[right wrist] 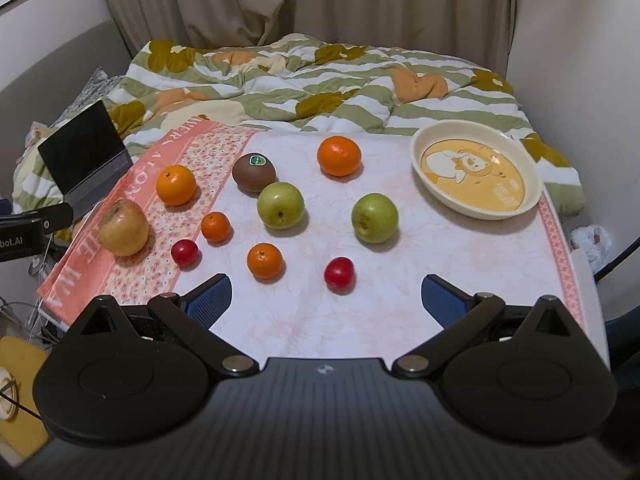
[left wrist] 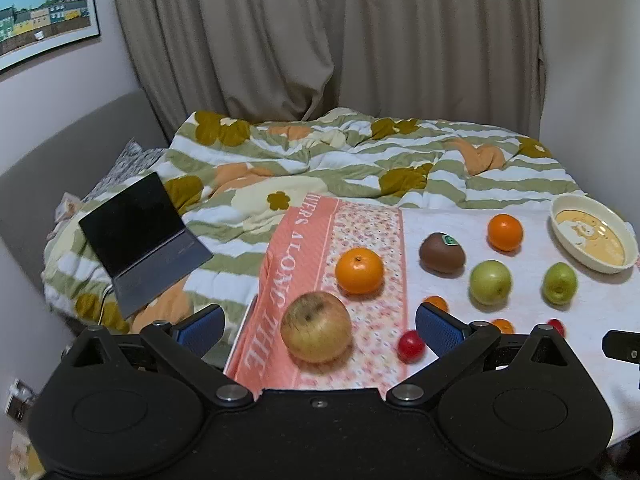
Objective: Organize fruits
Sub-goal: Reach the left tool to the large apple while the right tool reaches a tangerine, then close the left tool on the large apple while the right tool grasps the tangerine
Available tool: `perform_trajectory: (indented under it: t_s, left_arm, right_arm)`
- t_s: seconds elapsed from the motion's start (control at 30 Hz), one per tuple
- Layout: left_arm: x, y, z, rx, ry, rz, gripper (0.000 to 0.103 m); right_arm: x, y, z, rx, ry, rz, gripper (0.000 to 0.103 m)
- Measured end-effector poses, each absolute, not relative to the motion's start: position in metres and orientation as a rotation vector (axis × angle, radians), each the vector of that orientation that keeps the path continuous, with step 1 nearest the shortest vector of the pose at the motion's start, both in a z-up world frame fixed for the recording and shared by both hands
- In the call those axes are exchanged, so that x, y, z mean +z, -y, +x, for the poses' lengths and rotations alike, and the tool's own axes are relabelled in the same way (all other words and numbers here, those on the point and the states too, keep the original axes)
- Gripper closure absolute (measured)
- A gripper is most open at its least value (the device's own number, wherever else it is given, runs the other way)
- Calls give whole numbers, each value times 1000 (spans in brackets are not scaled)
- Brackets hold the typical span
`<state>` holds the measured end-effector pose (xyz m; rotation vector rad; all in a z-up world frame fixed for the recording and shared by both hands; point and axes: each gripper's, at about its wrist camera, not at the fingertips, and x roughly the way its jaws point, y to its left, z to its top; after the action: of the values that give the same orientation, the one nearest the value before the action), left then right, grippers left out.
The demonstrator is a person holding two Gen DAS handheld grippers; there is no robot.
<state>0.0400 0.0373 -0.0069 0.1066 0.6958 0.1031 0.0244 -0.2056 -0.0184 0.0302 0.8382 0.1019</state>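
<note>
Both grippers are held low at the near table edge, empty, pads spread wide. Left gripper (left wrist: 318,330) is lined up on the yellow apple (left wrist: 316,327), which sits between the jaws in that view but is not touched; whether it is level with the pads or beyond them cannot be told. Right gripper (right wrist: 326,300) is aimed over bare cloth, with a red plum (right wrist: 339,274) just ahead of its gap.

No fruit is in the bowl (right wrist: 530,196) yet; it is judged the likely drop target, so the task is barely begun. Bowl is parked at the far right, close to the table's right edge and the quilt (right wrist: 320,80) behind it.

Fruit is scattered loose on the cloth (right wrist: 320,328):
- yellow apple at the left, on the pink border, near the left edge, so a nudge could roll it off
- orange (right wrist: 176,185) just behind it, also on the border
- kiwi (right wrist: 253,173) touching or nearly touching a green apple (right wrist: 280,205), a tight pair to grasp
- second green apple (right wrist: 375,218) and far orange (right wrist: 339,156) are well apart, easy access
- two small mandarins (right wrist: 215,226), (right wrist: 264,261) and a second plum (right wrist: 185,253) are clustered near left-centre

Open room: wide bare strip along the near edge, and between the right apple and the bowl. A clear carry lane to the bowl is offered there. Laptop (left wrist: 140,240) lies on the quilt beyond the left edge, outside the work area.
</note>
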Motion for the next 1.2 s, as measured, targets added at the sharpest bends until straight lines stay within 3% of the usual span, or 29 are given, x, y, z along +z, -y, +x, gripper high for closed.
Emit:
perform_trajectory:
  t_s: [0.63,0.8,1.0,1.07,1.2]
  left_arm:
    - [-101,-78,115,-127,-764,218,2]
    - [-111,-81,125,-150,-797,230,9]
    - [-118,-86,135,-185,-836,200,19]
    - [-119,-86,136,-198,-841,198,25]
    - [-119,-84,134,-204,-831,206,25]
  right_arm:
    - [-116,129,70,-4,-836,23,0]
    - [-126,119,80,-11,-844,3,0]
    - [-134,115,92,-6,-858,-3,21]
    - [-137,114,96,-7,-859,-3,23]
    - [-137,113,99,-7,-846,-10,34]
